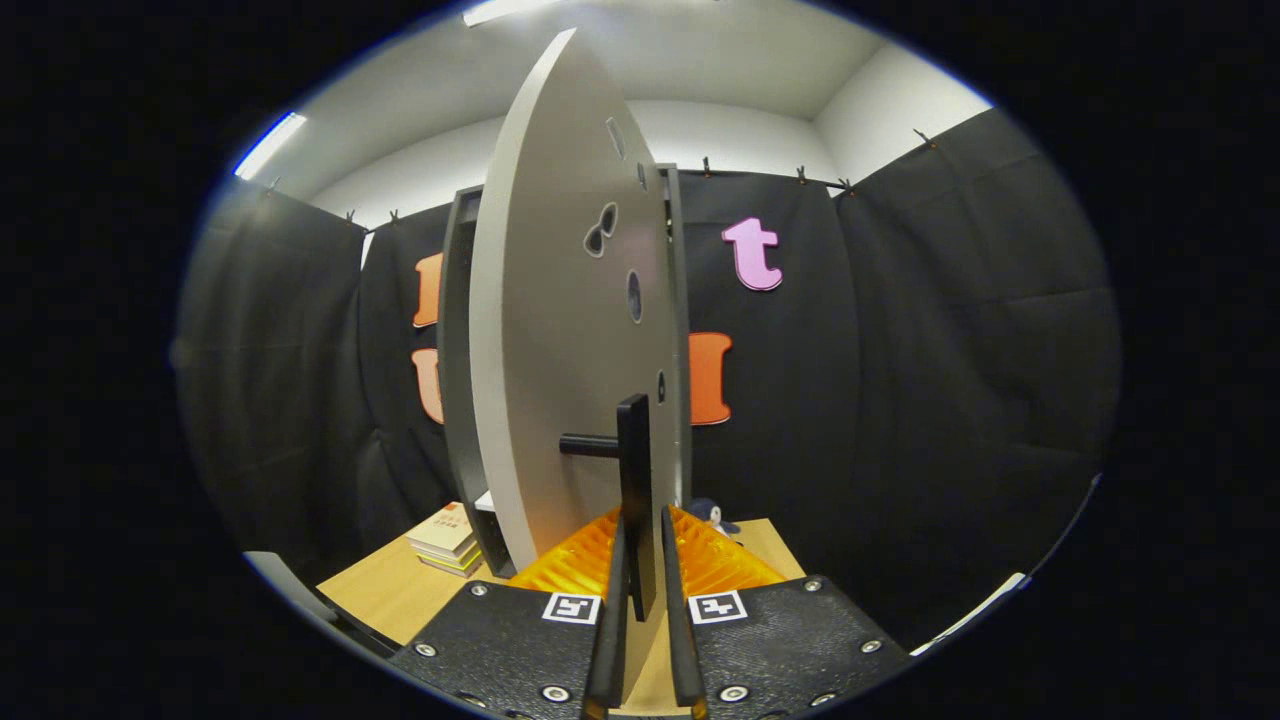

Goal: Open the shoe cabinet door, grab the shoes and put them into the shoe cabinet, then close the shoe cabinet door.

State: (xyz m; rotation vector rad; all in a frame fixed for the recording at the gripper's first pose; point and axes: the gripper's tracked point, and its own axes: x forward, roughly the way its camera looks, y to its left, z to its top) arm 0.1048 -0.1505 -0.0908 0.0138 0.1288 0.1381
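Observation:
The shoe cabinet (458, 350) stands on the wooden table straight ahead, dark inside. Its pale grey door (560, 330) is swung partly open and faces me almost edge-on, with several small cut-outs in its face. A black bar handle (634, 470) sticks out from the door on a short stem. My gripper (640, 560) is shut on this handle, a finger pressing on each side of the bar. A small dark blue shape with white (712, 514), perhaps a shoe, peeks out on the table just beyond the right finger.
A stack of books (446, 540) lies on the wooden table (390, 590) left of the cabinet's foot. Black cloth walls close in the booth behind and on both sides. The table's edge runs close on the left.

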